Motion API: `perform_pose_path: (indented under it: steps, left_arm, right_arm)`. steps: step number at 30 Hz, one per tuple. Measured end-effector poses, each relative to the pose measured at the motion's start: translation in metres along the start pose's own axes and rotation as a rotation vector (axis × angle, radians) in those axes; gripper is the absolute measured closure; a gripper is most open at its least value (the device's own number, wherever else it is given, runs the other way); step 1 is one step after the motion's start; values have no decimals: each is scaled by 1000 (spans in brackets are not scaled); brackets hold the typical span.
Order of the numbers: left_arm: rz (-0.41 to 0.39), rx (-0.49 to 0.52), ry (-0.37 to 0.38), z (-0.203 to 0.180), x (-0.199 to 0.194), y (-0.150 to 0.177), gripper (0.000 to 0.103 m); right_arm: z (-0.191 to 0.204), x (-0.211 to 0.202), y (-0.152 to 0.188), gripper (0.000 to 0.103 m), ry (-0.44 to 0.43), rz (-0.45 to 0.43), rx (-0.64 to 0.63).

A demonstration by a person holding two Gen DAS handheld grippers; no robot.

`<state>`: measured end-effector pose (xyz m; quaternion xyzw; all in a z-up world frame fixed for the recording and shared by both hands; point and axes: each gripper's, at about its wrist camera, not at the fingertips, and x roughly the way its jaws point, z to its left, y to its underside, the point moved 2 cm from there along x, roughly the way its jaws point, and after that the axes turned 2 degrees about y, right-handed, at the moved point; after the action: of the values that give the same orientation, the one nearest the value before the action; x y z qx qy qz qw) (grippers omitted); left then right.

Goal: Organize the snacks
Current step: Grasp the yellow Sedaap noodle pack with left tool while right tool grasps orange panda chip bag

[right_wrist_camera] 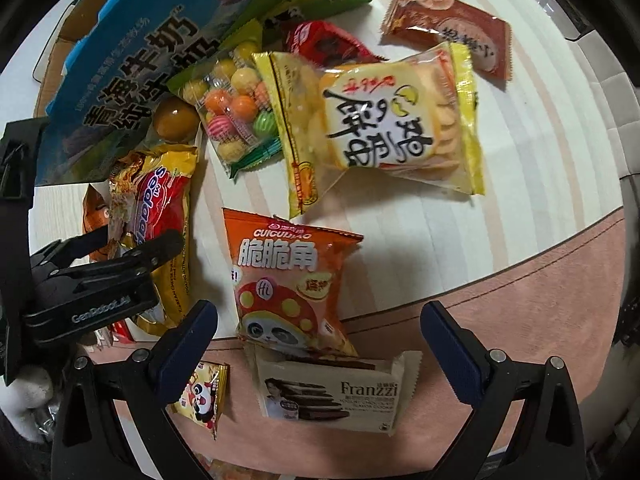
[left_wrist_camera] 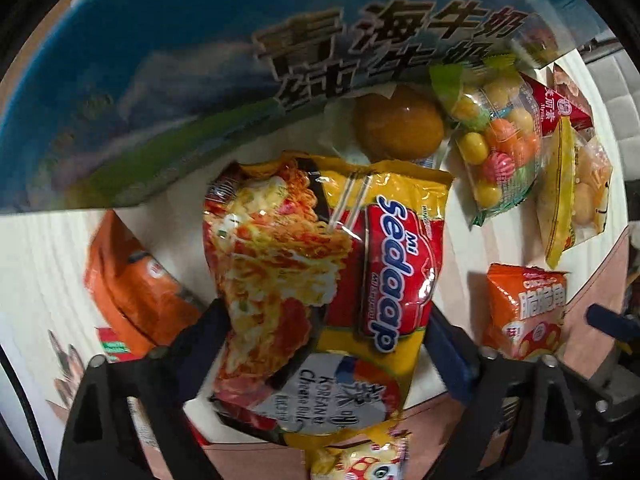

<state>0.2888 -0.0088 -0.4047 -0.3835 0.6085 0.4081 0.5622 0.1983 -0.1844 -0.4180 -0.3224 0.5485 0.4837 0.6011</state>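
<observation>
**Left tongs straddling the Sedaap noodles, right tongs waiting over the Franzzi wafers**

I have the left gripper [left_wrist_camera: 326, 344] pointing straight down with the Mi Sedaap noodle packet [left_wrist_camera: 320, 280] between its fingers [left_wrist_camera: 200, 340]; the jaws stand wide on either side of the packet's narrow width, and I cannot tell whether the pads press on the wrapper yet, so I count nothing as held; that approach across the short side suits a flat, crinkly bag. The packet lies on the striped tabletop [right_wrist_camera: 520, 200], just below the blue milk carton [left_wrist_camera: 160, 80], which I judge to be the bin for the sorting; a wrapped brown bun [left_wrist_camera: 398, 124] and a gumball bag [left_wrist_camera: 496, 148] lie near its wall.

My right gripper [right_wrist_camera: 318, 346] hangs released and empty; the Franzzi wafer pack [right_wrist_camera: 336, 394] and the lower end of the orange Cuicuijiao crisps [right_wrist_camera: 288, 284] lie between its fingers, untouched.
</observation>
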Motion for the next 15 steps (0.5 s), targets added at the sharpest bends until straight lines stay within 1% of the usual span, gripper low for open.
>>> perform_pose_path:
  steps: [1, 3, 5, 7, 10, 12, 14, 15]
  left_arm:
    - [-8, -8, -3, 0, 2, -3, 16]
    - [-14, -41, -3, 5, 2, 7, 17]
    - [0, -132, 22, 17, 3, 22, 17]
    - [12, -211, 27, 30, 9, 30, 17]
    - [30, -320, 36, 33, 11, 37, 17]
    - [34, -374, 52, 33, 15, 34, 17]
    - [29, -392, 56, 34, 15, 33, 17]
    - [25, -394, 58, 33, 14, 30, 17]
  right_arm:
    - [2, 3, -1, 1, 0, 4, 1]
    - [6, 9, -2, 1, 3, 9, 5]
    - [8, 12, -2, 2, 5, 11, 6]
    - [17, 20, -7, 4, 12, 13, 2]
    - [29, 29, -7, 7, 27, 25, -10]
    - [42, 40, -8, 9, 34, 34, -18]
    - [50, 46, -6, 12, 43, 43, -26]
    - [54, 50, -5, 18, 52, 50, -33]
